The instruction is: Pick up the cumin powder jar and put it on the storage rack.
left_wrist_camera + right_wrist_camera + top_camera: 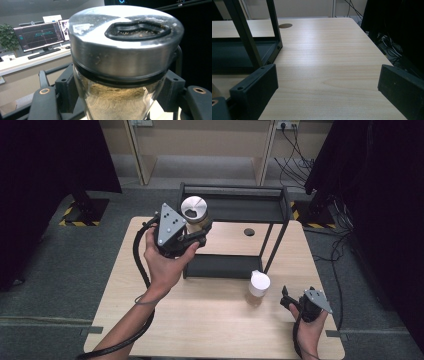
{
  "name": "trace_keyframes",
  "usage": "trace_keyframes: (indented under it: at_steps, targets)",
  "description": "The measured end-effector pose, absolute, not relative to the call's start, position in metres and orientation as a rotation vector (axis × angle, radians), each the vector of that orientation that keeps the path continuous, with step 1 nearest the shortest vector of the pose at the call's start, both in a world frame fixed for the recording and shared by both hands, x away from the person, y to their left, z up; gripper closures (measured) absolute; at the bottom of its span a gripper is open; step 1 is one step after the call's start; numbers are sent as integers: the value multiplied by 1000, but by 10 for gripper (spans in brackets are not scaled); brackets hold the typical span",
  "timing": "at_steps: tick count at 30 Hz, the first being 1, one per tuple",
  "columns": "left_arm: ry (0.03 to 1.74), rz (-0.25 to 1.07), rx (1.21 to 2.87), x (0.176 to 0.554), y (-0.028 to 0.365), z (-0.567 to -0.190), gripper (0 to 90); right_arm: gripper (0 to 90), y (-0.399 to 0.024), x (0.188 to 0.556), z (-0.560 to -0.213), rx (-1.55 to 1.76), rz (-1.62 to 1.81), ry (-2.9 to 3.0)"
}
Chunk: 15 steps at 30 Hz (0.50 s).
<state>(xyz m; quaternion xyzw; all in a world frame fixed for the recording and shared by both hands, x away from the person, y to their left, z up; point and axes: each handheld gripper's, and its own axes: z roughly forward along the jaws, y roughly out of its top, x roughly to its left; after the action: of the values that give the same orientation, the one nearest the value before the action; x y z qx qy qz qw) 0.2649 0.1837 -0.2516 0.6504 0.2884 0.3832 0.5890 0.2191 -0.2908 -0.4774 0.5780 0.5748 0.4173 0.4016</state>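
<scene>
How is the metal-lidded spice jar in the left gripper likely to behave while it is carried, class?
The spice jar looks like clear glass, so probably rigid, smooth and breakable if dropped. Its lid has an open pouring slot, so powder may spill if tilted. The left gripper clamps it below the lid, which probably stops it slipping down.

A: What's around the pale wooden table [210, 320]?
B: Grey carpet floor [50, 270], black curtains [45, 160] on both sides, beige shelving [200, 145] behind.
A: Anything else?
B: Monitors [38, 36] on a white desk [30, 62], beside a plant [7, 37].
</scene>
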Motion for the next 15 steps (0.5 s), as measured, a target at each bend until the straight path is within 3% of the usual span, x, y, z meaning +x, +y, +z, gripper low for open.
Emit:
trace_keyframes:
  at_steps: [15]
  targets:
    - [719,926,1531,294,169,-232,308,26,-290,219,-478,1452,1050,1458]
